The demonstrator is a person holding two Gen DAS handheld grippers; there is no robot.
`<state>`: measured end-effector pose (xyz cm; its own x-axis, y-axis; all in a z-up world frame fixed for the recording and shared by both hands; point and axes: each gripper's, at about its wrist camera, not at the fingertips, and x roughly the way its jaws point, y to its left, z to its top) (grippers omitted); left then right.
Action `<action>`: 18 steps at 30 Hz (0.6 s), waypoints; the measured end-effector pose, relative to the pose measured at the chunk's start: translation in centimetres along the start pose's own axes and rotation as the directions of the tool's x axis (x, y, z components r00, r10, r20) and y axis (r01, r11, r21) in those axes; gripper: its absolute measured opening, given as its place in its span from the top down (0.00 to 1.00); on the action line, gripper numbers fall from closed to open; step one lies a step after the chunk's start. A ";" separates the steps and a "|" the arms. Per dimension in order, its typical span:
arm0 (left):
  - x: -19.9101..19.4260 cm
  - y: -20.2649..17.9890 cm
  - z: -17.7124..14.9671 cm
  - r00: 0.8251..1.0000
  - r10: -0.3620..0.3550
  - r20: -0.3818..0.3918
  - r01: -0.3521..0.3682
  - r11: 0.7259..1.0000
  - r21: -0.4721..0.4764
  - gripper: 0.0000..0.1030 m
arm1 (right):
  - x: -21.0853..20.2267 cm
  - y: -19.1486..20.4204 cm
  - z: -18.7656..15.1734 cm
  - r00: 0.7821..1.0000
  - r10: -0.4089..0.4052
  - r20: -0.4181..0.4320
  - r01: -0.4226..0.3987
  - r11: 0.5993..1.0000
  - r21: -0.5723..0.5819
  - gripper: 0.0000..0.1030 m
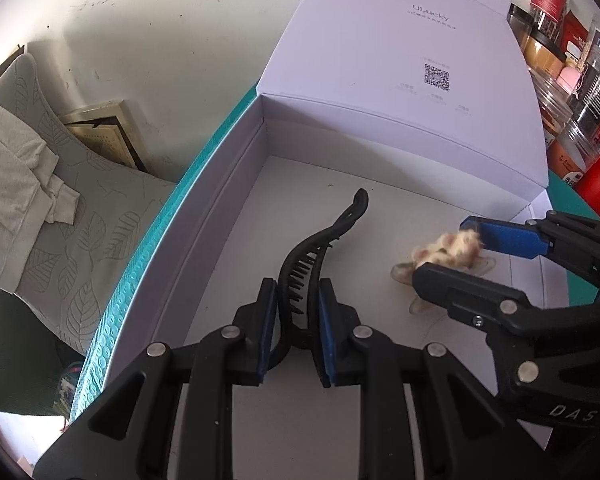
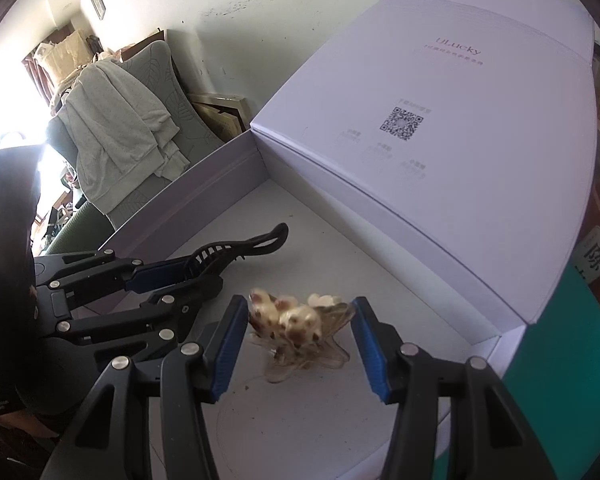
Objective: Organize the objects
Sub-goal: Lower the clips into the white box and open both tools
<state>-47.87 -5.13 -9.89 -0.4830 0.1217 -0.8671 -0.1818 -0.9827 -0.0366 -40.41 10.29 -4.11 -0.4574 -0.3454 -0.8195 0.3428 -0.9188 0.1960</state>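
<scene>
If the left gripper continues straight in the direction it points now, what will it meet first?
Probably the floor of the white box. The left gripper is shut on the black hair clip and points down into the box; depth is uncertain.

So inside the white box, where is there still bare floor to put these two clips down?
Bare floor lies behind the black hair clip, toward the box's far wall and left wall, and in front of the beige flower clip. The middle is crowded: left hand-held gripper and right hand-held gripper sit side by side.
</scene>
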 end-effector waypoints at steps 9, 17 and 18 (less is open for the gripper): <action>-0.7 0.9 0.1 1.000 0.025 0.003 -0.025 1.000 -0.016 0.57 | -0.7 -0.2 0.1 1.000 -0.006 0.011 0.006 1.000 0.015 0.45; -2.7 1.4 0.8 0.999 0.026 0.021 -0.025 0.999 -0.030 0.47 | -3.4 0.1 0.5 0.998 -0.013 0.054 0.012 1.000 0.022 0.38; -3.2 1.4 0.9 0.999 0.029 0.023 -0.028 0.999 -0.030 0.47 | -3.7 0.1 0.6 0.998 -0.013 0.057 0.011 1.000 0.025 0.38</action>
<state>-47.38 -6.76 -6.72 -0.5074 0.0961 -0.8563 -0.1421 -0.9895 -0.0268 -39.22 11.36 -0.74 -0.5077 -0.3440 -0.7899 0.3170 -0.9271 0.2000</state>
